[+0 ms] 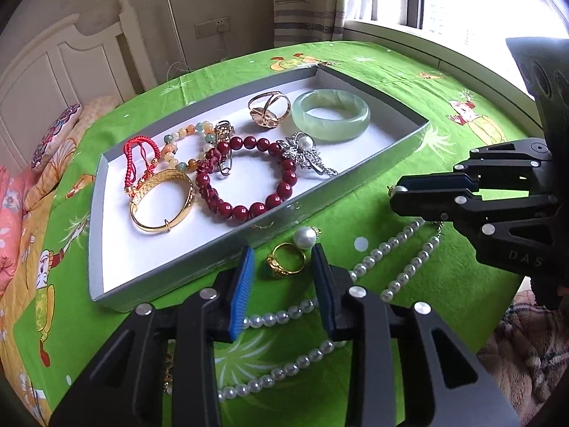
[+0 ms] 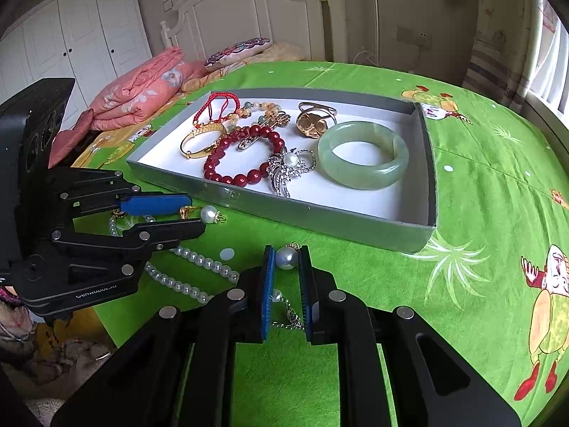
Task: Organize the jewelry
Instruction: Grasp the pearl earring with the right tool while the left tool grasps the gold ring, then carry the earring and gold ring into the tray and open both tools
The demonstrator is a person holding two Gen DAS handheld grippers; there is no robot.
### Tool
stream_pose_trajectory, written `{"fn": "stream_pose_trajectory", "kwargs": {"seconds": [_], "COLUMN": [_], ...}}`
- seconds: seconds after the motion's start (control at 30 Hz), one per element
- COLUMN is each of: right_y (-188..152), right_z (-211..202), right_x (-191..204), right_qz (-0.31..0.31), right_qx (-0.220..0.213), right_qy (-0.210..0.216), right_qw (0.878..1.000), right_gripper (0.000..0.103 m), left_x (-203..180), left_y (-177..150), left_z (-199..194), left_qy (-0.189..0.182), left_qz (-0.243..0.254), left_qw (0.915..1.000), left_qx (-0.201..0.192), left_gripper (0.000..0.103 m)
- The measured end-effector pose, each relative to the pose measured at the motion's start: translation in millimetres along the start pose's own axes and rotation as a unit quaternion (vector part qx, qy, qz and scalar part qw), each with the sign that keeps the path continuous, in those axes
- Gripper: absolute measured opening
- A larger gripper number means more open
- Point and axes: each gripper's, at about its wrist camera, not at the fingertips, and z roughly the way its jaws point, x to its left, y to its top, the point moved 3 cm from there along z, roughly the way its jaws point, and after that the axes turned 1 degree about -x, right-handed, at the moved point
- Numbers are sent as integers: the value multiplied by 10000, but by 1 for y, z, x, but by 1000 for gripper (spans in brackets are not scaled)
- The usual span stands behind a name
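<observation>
A green cartoon-print bedspread point(image 2: 480, 185) covered the bed, and on it lay a shallow grey tray point(image 2: 355, 219) with a white floor. Inside the tray sat a pale jade bangle point(image 2: 362, 154), a dark red bead bracelet point(image 1: 249, 178), a gold bangle point(image 1: 161, 201), a red cord bracelet point(image 1: 138, 156), a silver pearl brooch point(image 2: 290, 167) and a gold flower ring point(image 2: 314, 121). Outside the tray, on the cloth near its front wall, trailed a white pearl necklace point(image 1: 391, 249). The left gripper point(image 1: 282, 267) had its jaws part closed around a gold ring point(image 1: 286, 259), the pads not yet touching it, with a loose pearl earring point(image 1: 305, 237) just beyond. The right gripper point(image 2: 286, 259) was clenched on a pearl pendant point(image 2: 286, 257) with a chain.
</observation>
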Motion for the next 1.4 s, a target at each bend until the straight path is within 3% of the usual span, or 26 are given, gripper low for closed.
{"fn": "stream_pose_trajectory", "kwargs": {"seconds": [0.73,1.4], "right_y": [2,25], "right_z": [-8,-25], "right_x": [2,2], "right_qz": [-8,-137], "right_qx": [-174,-615], "right_qy": [20,-99], "right_qw": [9998,9980], "right_gripper": [13,13], "left_x": [0,14], "left_y": [-19,15], "left_z": [-27,-47], "left_qy": [-11,168], "left_qz": [-305,-236], "left_qw": [9984,9958], "left_qx": [-476,-871], "left_gripper": [23,23]}}
